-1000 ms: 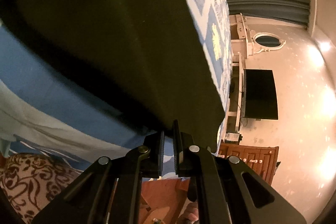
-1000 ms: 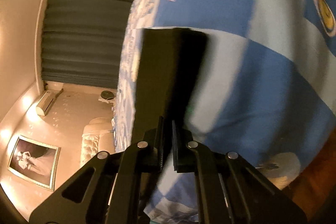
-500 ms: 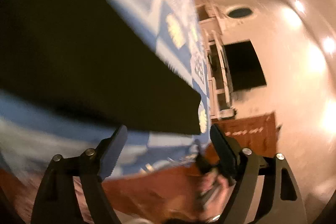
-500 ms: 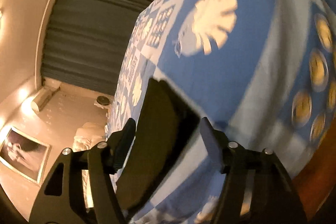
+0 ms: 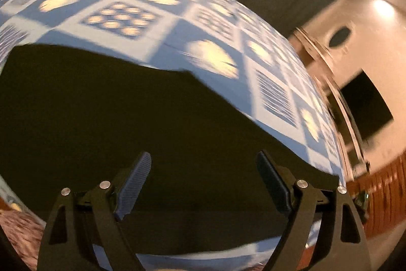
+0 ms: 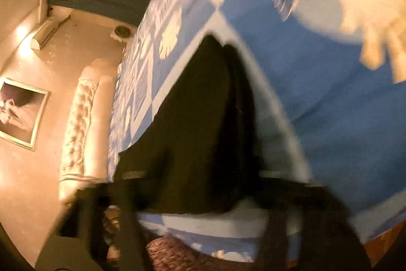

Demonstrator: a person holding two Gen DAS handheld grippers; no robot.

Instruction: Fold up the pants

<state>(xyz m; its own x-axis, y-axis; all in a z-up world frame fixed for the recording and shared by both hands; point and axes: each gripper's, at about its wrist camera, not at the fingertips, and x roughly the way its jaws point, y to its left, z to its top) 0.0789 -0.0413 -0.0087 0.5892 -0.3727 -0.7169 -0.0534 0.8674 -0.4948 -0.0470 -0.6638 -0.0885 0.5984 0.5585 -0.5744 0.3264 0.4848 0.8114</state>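
Fingers (image 5: 134,184) of left gripper (image 5: 203,182) spread wide, empty, above dark pants (image 5: 114,118) lying flat on blue bedspread (image 5: 177,17), likely for regrasping. Right gripper (image 6: 200,194) blurred, seemingly parted too.

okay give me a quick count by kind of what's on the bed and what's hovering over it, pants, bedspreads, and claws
Pants: 1, dark, lying flat on the bed
Patterned blue bedspread: 1
Claws: 2, the left claw with jaws spread wide and the right claw, blurred but seemingly spread too
Total: 4
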